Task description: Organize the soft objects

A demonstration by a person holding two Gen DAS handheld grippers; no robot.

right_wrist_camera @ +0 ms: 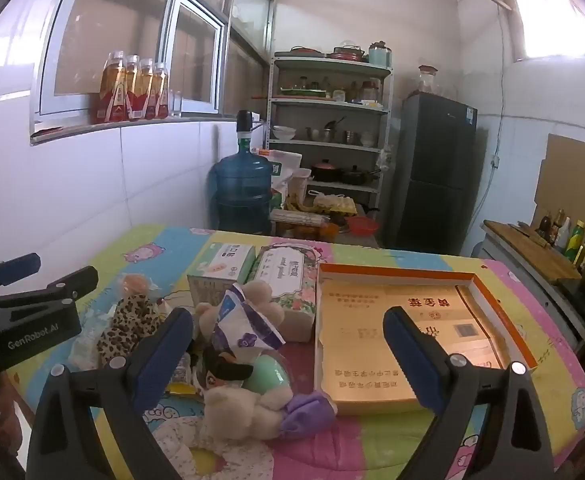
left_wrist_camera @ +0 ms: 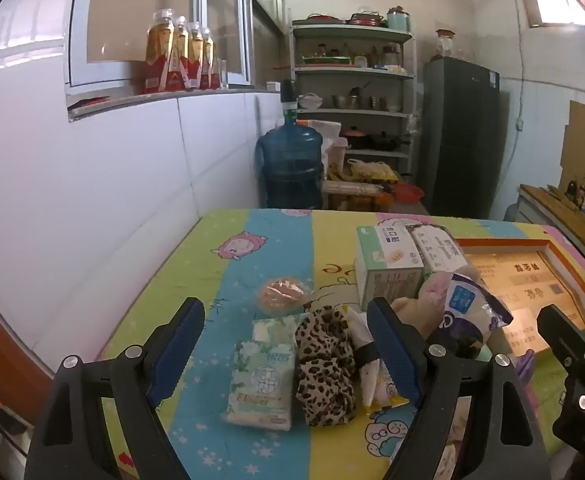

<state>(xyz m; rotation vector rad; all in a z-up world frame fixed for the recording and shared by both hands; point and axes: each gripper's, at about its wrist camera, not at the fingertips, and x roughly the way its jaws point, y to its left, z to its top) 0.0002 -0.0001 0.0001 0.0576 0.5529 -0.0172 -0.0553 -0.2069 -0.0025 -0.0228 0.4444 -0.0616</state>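
Soft things lie on the colourful cloth-covered table (left_wrist_camera: 220,264). A green tissue pack (left_wrist_camera: 262,376), a leopard-print cloth (left_wrist_camera: 324,364) and a bagged pink item (left_wrist_camera: 282,292) lie between the fingers of my open, empty left gripper (left_wrist_camera: 288,354). A blue-white pouch (right_wrist_camera: 246,322) lies on plush toys (right_wrist_camera: 248,404). An open orange-rimmed cardboard box (right_wrist_camera: 372,344) lies flat on the right, empty. My right gripper (right_wrist_camera: 288,354) is open and empty above the plush pile and the box's near left part. The left gripper also shows in the right wrist view (right_wrist_camera: 40,276).
Two tissue boxes (right_wrist_camera: 228,264) (right_wrist_camera: 288,280) stand behind the pile. A white tiled wall runs along the left. Beyond the table are a water jug (right_wrist_camera: 242,192), shelves (right_wrist_camera: 332,128) and a dark fridge (right_wrist_camera: 436,172). A counter with bottles (right_wrist_camera: 564,236) is at right.
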